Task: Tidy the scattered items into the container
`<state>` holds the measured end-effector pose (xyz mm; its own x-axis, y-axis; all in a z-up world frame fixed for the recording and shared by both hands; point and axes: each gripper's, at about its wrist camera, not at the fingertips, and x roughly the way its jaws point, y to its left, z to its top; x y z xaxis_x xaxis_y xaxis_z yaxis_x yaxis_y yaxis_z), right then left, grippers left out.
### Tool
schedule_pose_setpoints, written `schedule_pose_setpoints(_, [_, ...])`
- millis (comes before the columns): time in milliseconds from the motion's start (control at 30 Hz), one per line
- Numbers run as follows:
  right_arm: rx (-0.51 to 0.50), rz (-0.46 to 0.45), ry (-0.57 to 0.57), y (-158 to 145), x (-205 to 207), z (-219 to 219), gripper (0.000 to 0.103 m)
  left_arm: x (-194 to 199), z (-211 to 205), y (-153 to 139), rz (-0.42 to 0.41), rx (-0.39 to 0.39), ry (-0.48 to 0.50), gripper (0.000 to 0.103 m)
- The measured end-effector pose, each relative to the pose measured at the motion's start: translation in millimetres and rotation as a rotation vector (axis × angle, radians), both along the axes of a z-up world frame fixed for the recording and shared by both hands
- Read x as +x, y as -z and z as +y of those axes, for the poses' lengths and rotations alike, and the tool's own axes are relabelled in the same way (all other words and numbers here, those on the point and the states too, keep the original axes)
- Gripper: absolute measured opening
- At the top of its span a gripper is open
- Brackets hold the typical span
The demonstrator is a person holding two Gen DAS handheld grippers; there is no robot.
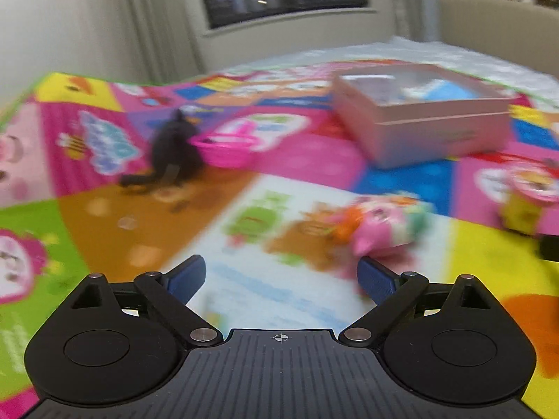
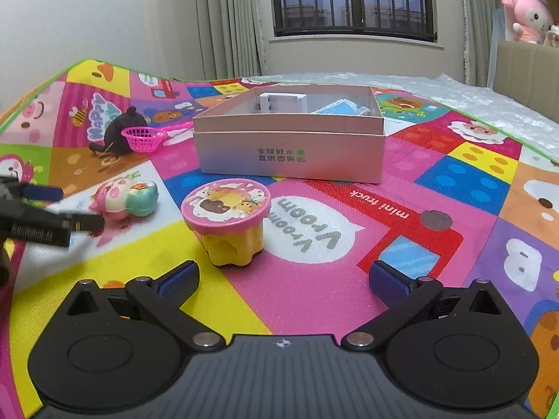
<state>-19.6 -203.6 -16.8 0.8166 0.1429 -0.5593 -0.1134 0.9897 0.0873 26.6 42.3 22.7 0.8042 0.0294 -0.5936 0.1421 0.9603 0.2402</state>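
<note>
A pink box (image 2: 290,153) sat open toward the far side of a colourful play mat (image 2: 471,181), already holding a white item (image 2: 283,103) and a blue one (image 2: 340,107). Four toys lay outside it: a pink-topped yellow toy stool (image 2: 227,221) just in front of the box, a pink pig figure (image 2: 124,199) to its left, and farther left a pink basket (image 2: 143,138) touching a black plush toy (image 2: 117,131).

The left gripper (image 1: 281,279), jaws wide apart and empty, hung near the pig (image 1: 380,230), which sat right of its centre line; that view was blurred. A close from there could likely catch only the pig's edge and knock it aside.

The right gripper (image 2: 283,279), also spread and holding nothing, faced the stool. Its broad lid over a narrower base might tip if pinched high, and both grippers working so near each other risked a collision.
</note>
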Motion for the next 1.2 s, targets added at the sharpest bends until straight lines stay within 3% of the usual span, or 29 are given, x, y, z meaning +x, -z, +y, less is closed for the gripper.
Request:
schedule_pose_setpoints(67, [-0.003,0.0,0.0,0.0,-0.1,0.7,0.103,5.1,8.2,0.2,-0.022,0.049,-0.065,0.097])
schedule_pose_setpoints(100, [-0.001,0.0,0.0,-0.1,0.0,0.8,0.103,5.9,15.3,-1.9,-0.018,0.029,-0.082,0.097])
schedule_pose_setpoints(267, [0.009,0.001,-0.001,0.1,0.3,-0.8,0.103,-9.0,34.0,-17.4,0.036,-0.182,-0.014,0.1])
schedule_pose_setpoints(400, [0.008,0.002,0.0,0.1,0.6,-1.2,0.103,-18.8,12.9,-21.2,0.082,-0.303,0.092,0.101])
schedule_pose_setpoints(533, [-0.003,0.004,0.001,0.0,0.4,0.1,0.103,-10.2,-27.4,-16.6,0.076,-0.274,0.141,0.101])
schedule_pose_setpoints(733, [-0.001,0.002,0.001,-0.1,-0.2,-0.7,0.103,26.1,-55.7,1.6,0.08,-0.171,0.117,0.1])
schedule_pose_setpoints(800, [0.002,0.001,0.0,-0.4,-0.4,-1.3,0.103,28.8,-54.5,3.5,0.088,-0.162,0.131,0.081])
schedule_pose_setpoints(833, [0.003,0.001,0.0,-0.5,-0.5,-1.5,0.103,28.5,-52.7,3.7,0.096,-0.163,0.139,0.079])
schedule_pose_setpoints(933, [0.002,0.004,0.0,-0.4,-0.3,-1.3,0.103,17.0,-47.8,3.2,0.09,-0.16,0.186,0.079])
schedule_pose_setpoints(1100, [-0.013,0.019,-0.003,-1.2,1.9,0.8,0.103,-18.4,-45.4,2.0,0.131,-0.187,0.352,0.08])
schedule_pose_setpoints(1200, [-0.003,0.029,-0.011,-6.8,2.4,-1.3,0.103,-35.6,-44.9,3.0,0.131,-0.177,0.385,0.083])
